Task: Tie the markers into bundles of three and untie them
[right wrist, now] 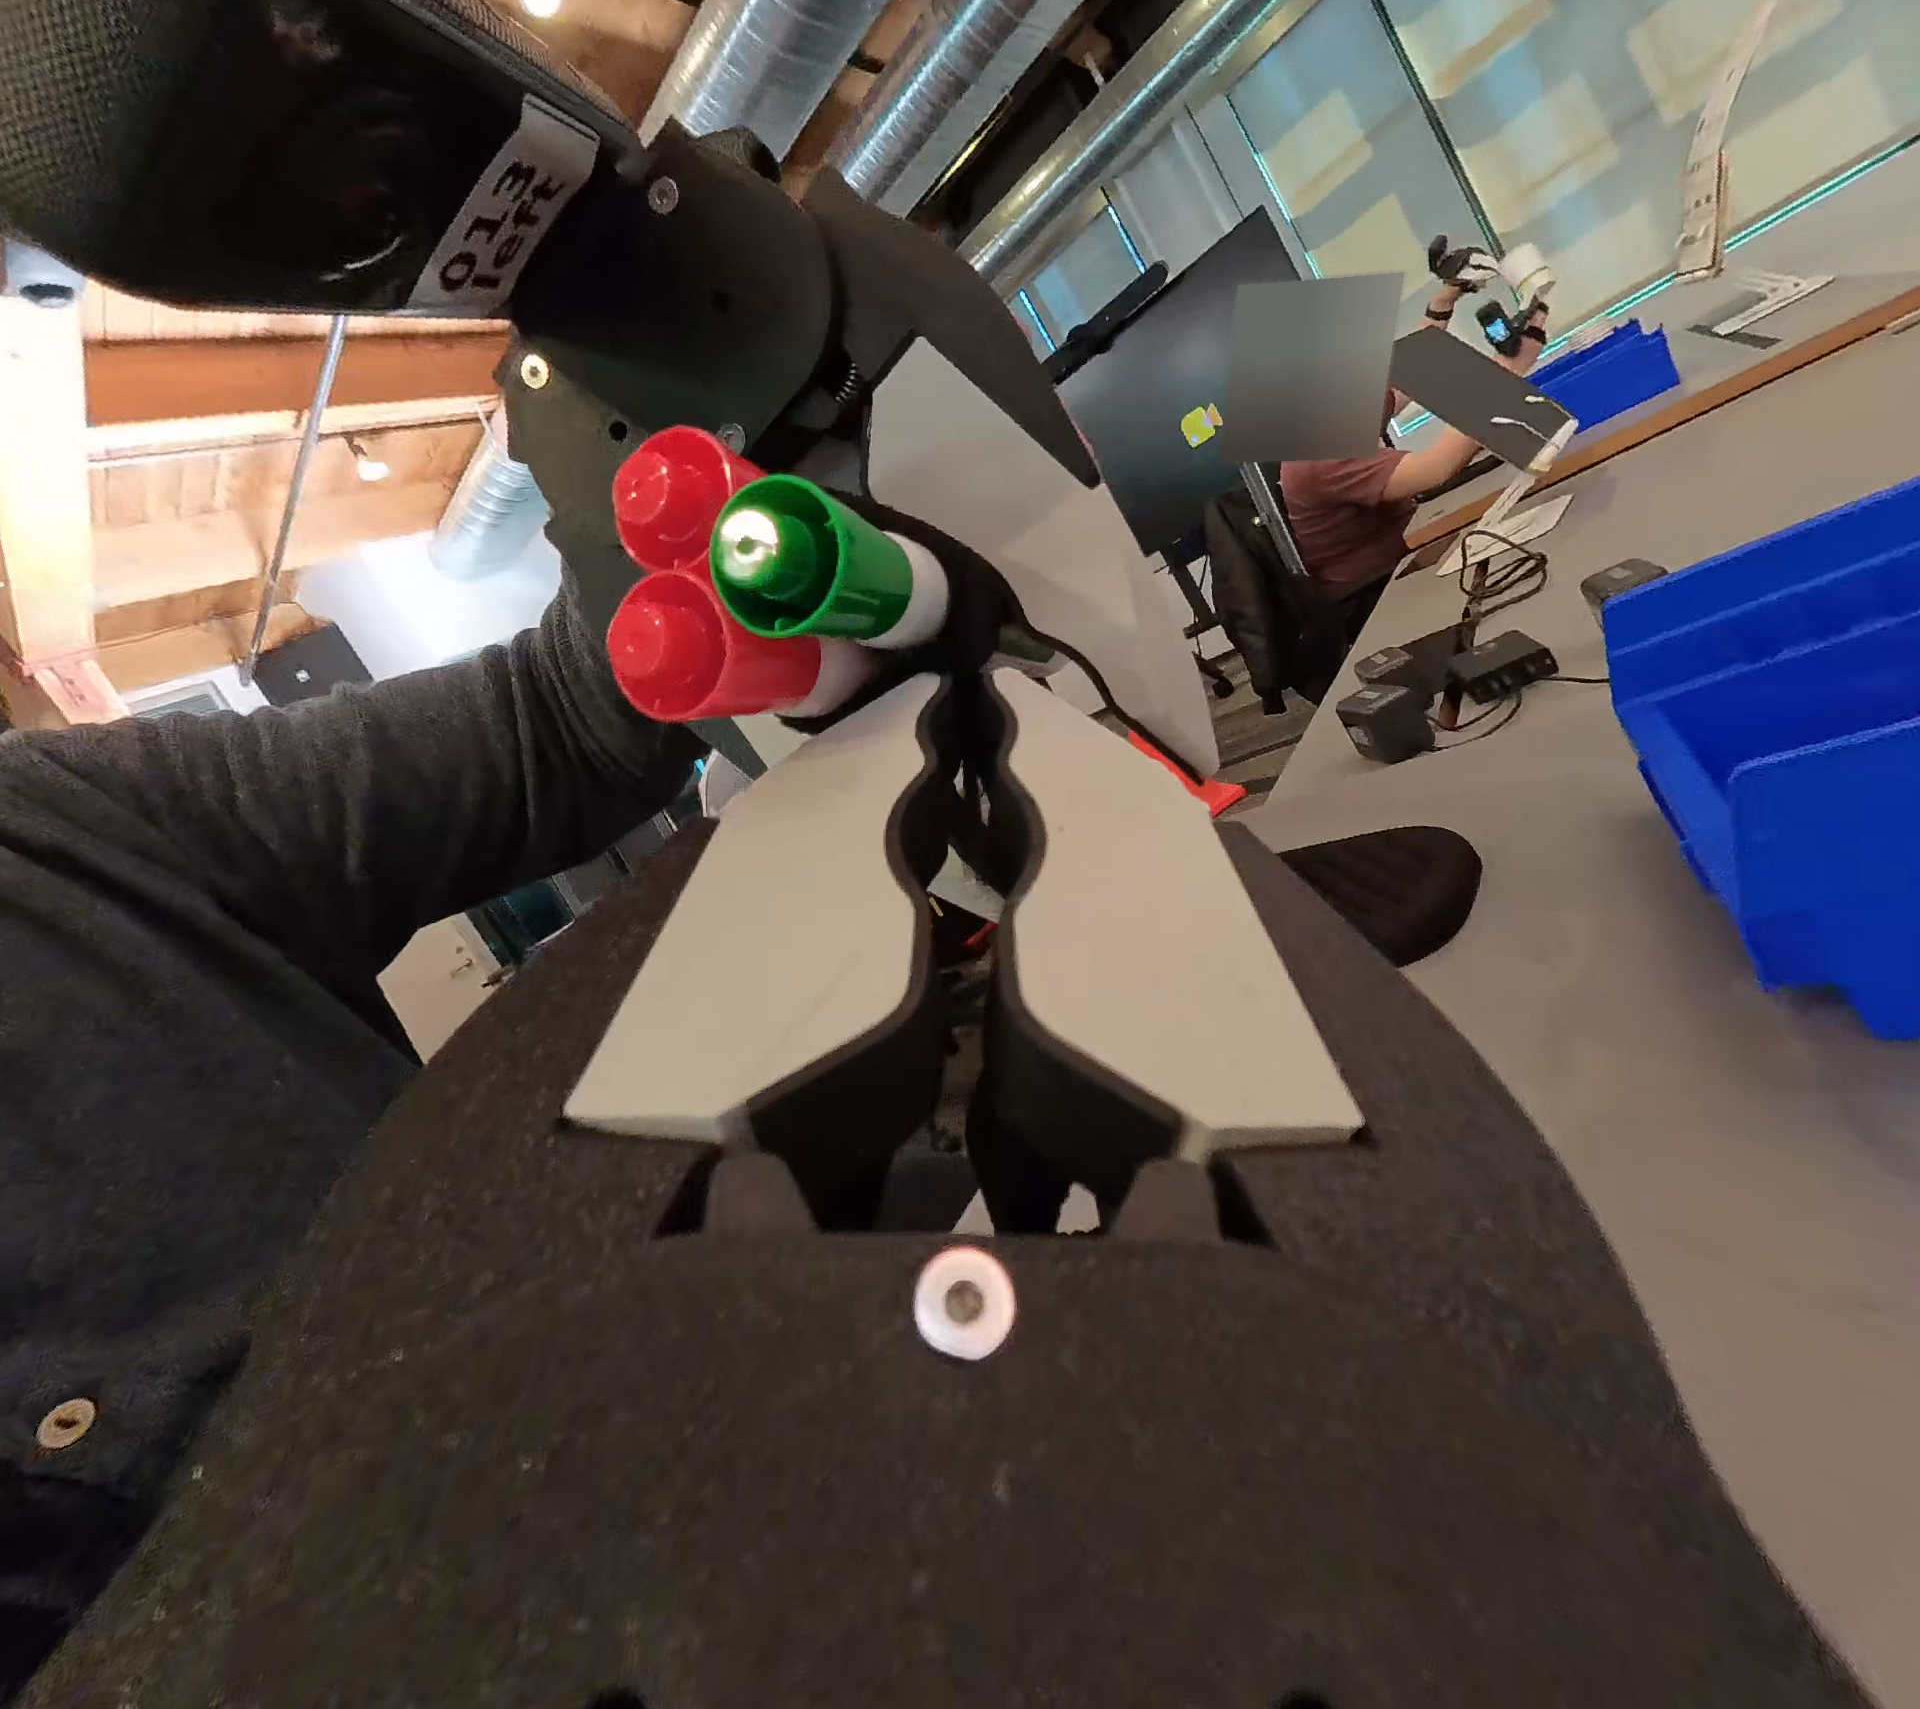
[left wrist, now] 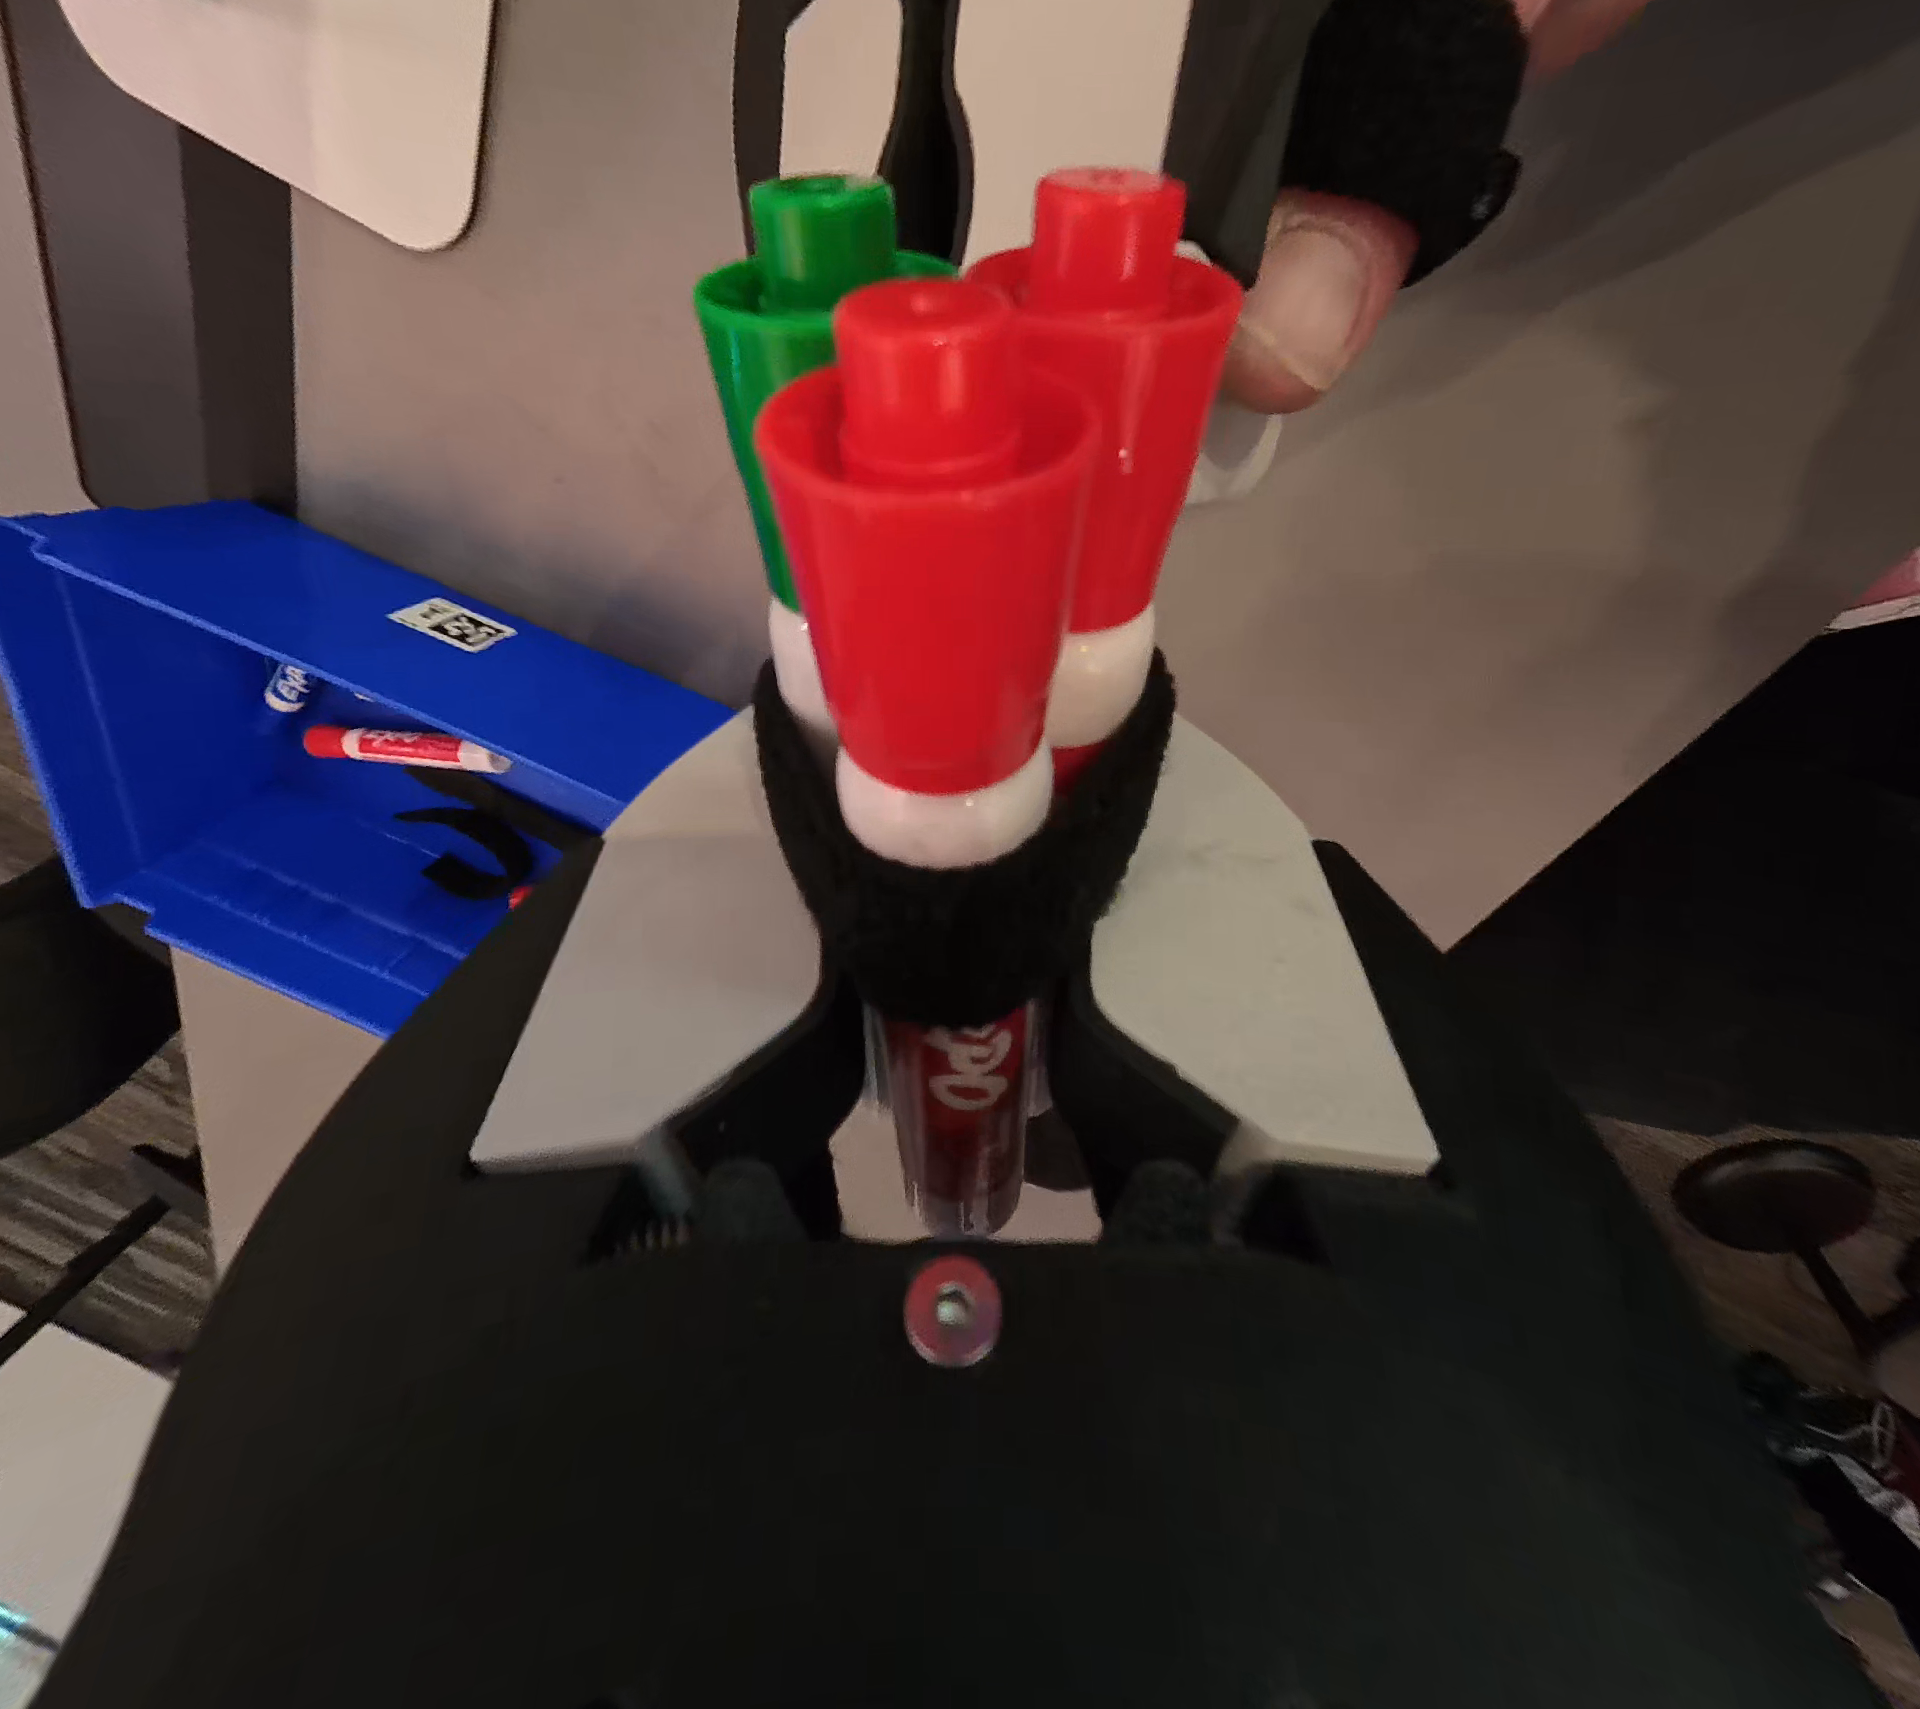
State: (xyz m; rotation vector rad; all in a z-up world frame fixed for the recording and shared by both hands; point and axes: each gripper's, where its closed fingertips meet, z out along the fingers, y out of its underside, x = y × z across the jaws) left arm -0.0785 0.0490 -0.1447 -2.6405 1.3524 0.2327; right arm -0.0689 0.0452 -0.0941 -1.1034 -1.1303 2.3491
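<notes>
My left gripper (left wrist: pixel 961 880) is shut on a bundle of three markers, two with red caps (left wrist: pixel 935 579) and one with a green cap (left wrist: pixel 769 350). A black band (left wrist: pixel 966 921) wraps the bundle just below the caps. The caps point up and away from the left wrist camera. My right gripper (right wrist: pixel 961 709) is shut on black strands of the band (right wrist: pixel 966 792) right beside the bundle (right wrist: pixel 769 579). In the left wrist view its black fingers (left wrist: pixel 914 49) come down behind the caps, with a person's thumb (left wrist: pixel 1309 298) next to them.
A blue bin (left wrist: pixel 312 579) at the left holds a loose red marker (left wrist: pixel 405 745) and black bands (left wrist: pixel 468 838). More blue bins (right wrist: pixel 1766 776) stand on the grey table (right wrist: pixel 1610 1296). A person sits at the far end (right wrist: pixel 1340 516). A sleeve (right wrist: pixel 260 828) is at the left. My hands' fingertips stand some 4 centimetres from each other.
</notes>
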